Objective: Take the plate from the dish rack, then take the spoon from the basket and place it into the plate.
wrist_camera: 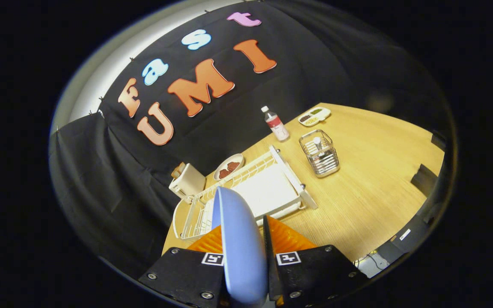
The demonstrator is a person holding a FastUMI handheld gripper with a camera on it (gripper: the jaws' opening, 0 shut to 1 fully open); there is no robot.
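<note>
While the gripper (243,239) clamped both fingers on the blue plate (239,244), held edge-on above the white dish rack (272,184), the spoon (317,143) stood in the wire basket (320,155) farther right.

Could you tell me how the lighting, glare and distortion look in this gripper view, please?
Gripper view: fisheye bends the table edge and tilts the scene; the rack tray is washed out by glare; the plate, clamped edge-on by the gripper, looks soft and stretched; the basket and bottle are sharp and evenly lit; the wall cloth stays dark.
</note>
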